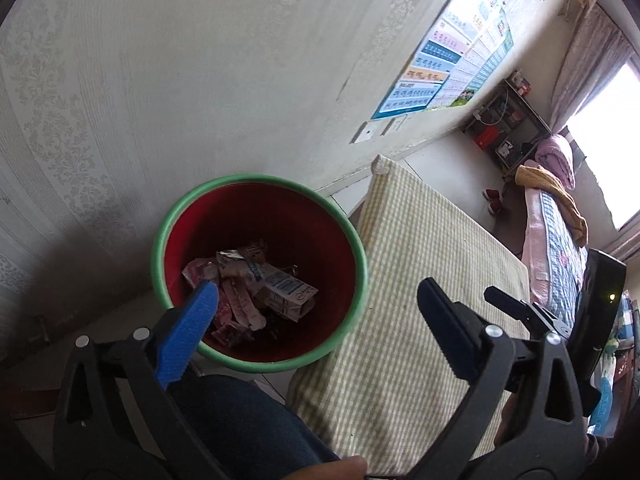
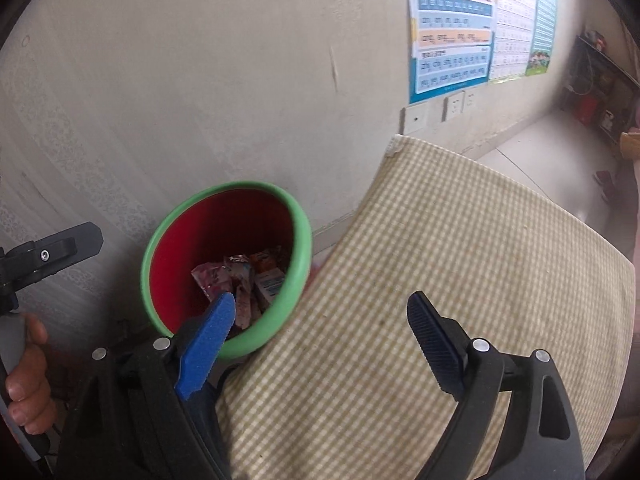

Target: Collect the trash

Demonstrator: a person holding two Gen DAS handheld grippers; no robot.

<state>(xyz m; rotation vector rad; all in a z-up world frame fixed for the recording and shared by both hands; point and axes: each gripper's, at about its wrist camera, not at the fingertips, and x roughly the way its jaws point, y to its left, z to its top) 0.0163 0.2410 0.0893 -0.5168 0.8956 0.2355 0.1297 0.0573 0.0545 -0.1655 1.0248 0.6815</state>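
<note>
bin: round red plastic bin with green rim [image 1: 362, 256] ahead of and below both tools, nearer the left; crumpled wrappers and a carton [image 1: 256, 292] inside | left hand-held gripper [image 1: 316, 300]: spread, empty, tilted down | right hand-held gripper [image 2: 320, 308]: spread, empty, over checked-cloth table [image 2: 460, 260]
</note>
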